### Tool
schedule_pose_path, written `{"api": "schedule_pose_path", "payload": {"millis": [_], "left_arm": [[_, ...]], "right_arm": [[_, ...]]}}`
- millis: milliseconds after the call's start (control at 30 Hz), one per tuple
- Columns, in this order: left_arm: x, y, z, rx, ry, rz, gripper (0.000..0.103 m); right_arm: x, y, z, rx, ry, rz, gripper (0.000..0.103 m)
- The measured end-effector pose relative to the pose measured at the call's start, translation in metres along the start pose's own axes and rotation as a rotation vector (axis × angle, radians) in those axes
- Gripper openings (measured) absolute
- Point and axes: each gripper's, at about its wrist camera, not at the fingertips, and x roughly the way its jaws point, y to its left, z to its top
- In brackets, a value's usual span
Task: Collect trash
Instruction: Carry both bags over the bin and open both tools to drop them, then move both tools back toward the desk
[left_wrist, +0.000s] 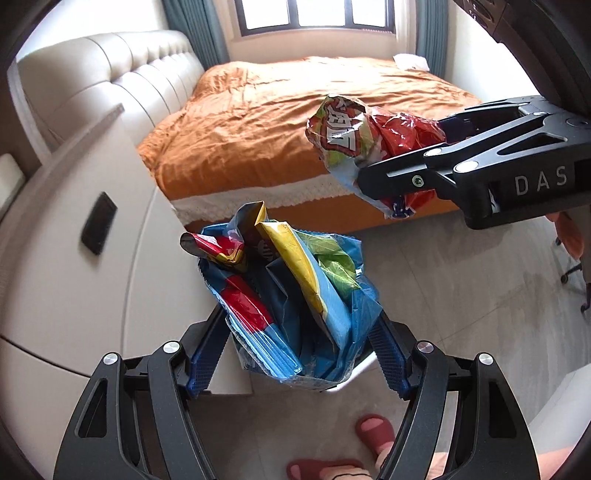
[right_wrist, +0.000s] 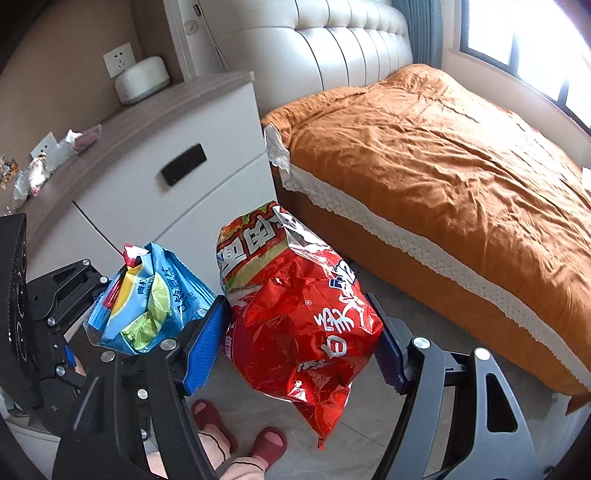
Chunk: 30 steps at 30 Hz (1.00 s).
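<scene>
In the left wrist view my left gripper (left_wrist: 297, 354) is shut on a bundle of crumpled snack bags (left_wrist: 295, 295): blue ones with a yellow, a red and a green one tucked in. The blue pads (left_wrist: 207, 354) press on its sides. My right gripper (right_wrist: 297, 347) is shut on a big red snack bag (right_wrist: 295, 325), whose silver-lined top stands up between the fingers. That red bag (left_wrist: 354, 136) and the right gripper (left_wrist: 402, 151) also show at the upper right of the left wrist view. The blue bundle (right_wrist: 155, 299) hangs just left of the red bag.
A white nightstand (right_wrist: 155, 206) with a dark drawer handle stands at the left, with small wrappers (right_wrist: 37, 173) and a white box (right_wrist: 142, 79) on top. The bed with an orange cover (right_wrist: 443, 166) fills the right. A person's feet in red slippers (right_wrist: 269, 446) stand on the grey floor below.
</scene>
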Motion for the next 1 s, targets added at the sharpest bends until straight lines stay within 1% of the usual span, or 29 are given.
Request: {"api": "schedule_pose_path", "payload": {"millis": [167,267,433,467,500,533,567,600,667,733,867,1000], "left_arm": [[0.08,-0.002,-0.029,0.018,0.068,-0.046,0.071],[0.125,-0.006,-0.05,0.046,0.101,-0.082,0.071],[0.183,-0.015,-0.074,0.097,0.137,-0.154,0.073],[0.194,-0.016,-0.078,0.099,0.148,-0.181,0.077],[0.203,-0.018,-0.082,0.102,0.156,-0.206,0.092],[0.213,-0.019,-0.087,0.107,0.167,-0.214,0.099],[0.218,-0.02,-0.091,0.11,0.172,-0.216,0.098],[0.224,-0.021,-0.095,0.113,0.189,-0.225,0.098],[0.234,-0.023,-0.101,0.13,0.215,-0.209,0.098],[0.236,-0.022,-0.103,0.145,0.217,-0.201,0.098],[0.229,-0.013,-0.102,0.135,0.214,-0.196,0.098],[0.218,-0.015,-0.1,0.124,0.21,-0.175,0.098]], "right_arm": [[0.061,-0.019,-0.023,0.02,0.057,-0.001,0.072],[0.097,-0.024,-0.038,0.0,0.087,-0.005,0.073],[0.149,-0.031,-0.063,0.016,0.153,0.048,0.074],[0.159,-0.031,-0.068,0.013,0.176,0.061,0.081],[0.169,-0.034,-0.073,0.016,0.182,0.039,0.085],[0.176,-0.037,-0.077,0.023,0.184,0.021,0.089],[0.184,-0.043,-0.081,0.037,0.193,0.015,0.098],[0.191,-0.049,-0.086,0.059,0.208,0.029,0.099],[0.199,-0.058,-0.093,0.096,0.222,0.024,0.099],[0.201,-0.06,-0.096,0.098,0.23,0.011,0.099],[0.195,-0.056,-0.098,0.088,0.241,0.002,0.099],[0.188,-0.048,-0.094,0.071,0.242,-0.009,0.099]]}}
